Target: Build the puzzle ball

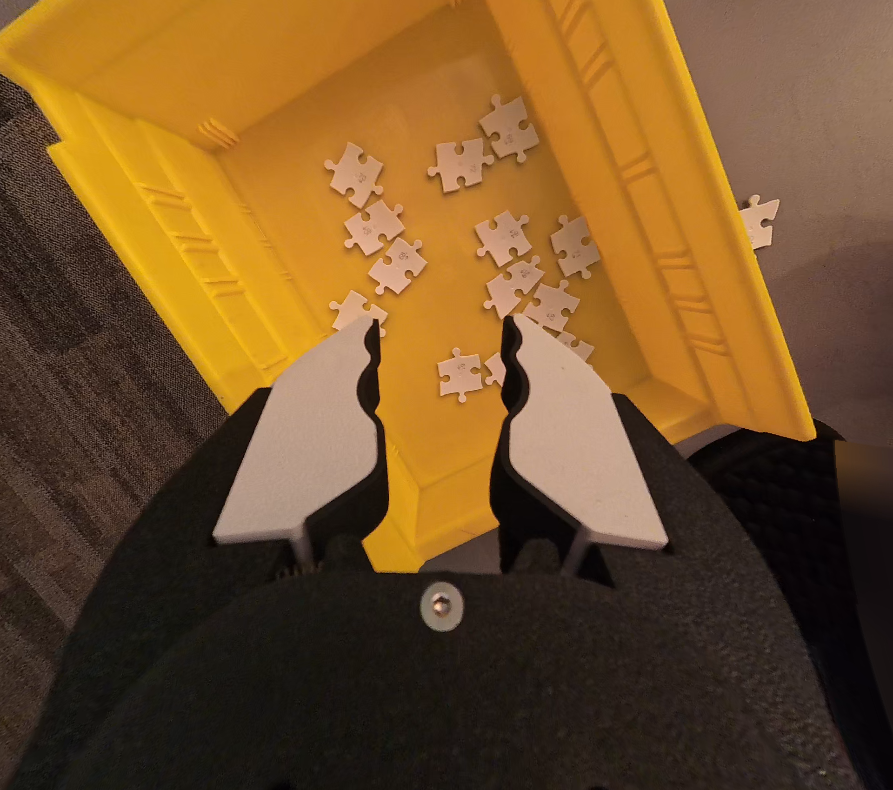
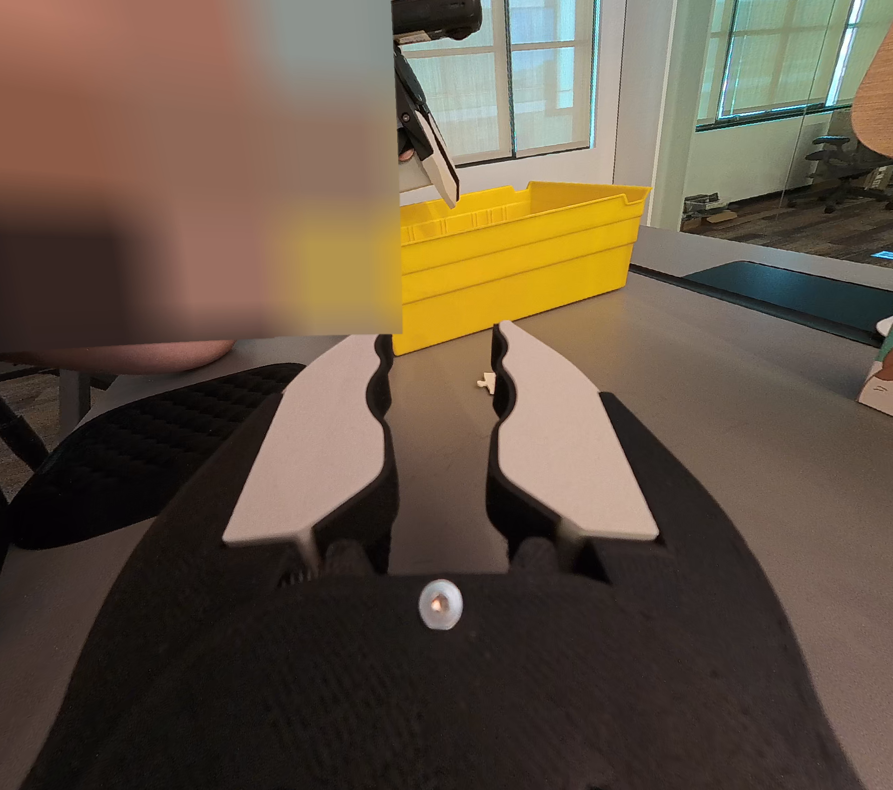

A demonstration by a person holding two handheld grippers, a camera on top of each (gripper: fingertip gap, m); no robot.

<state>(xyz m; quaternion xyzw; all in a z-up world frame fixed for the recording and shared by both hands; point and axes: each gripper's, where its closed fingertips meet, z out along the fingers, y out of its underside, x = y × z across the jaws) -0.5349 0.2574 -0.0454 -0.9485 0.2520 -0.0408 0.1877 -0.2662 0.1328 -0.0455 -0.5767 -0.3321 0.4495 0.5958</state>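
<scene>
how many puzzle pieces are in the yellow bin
13 pieces in the yellow bin: four down its left, two far right, five clustered right, two by the left gripper. Its fingers may hide more.

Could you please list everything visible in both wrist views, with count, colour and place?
Bin: one, yellow, open-topped, on the grey table, below the left gripper.
Puzzle pieces in the bin: about fourteen showing, whitish, loose on the bin floor, some overlapping, some partly hidden by the fingers.
Stray puzzle piece: one, whitish, on the table outside the bin, near the right gripper's tips.
Mat: one, dark, far right of the table.
Mesh chair: one, black, at the table's edge.
Office chairs: dark, count unclear, behind the glass.
Windows: several, white-framed, in the background.
Carpet: grey, patterned, beside the table.
Left gripper: one, black with pale fingers, open over the bin.
Right gripper: one, same colours, open above the table.
</scene>
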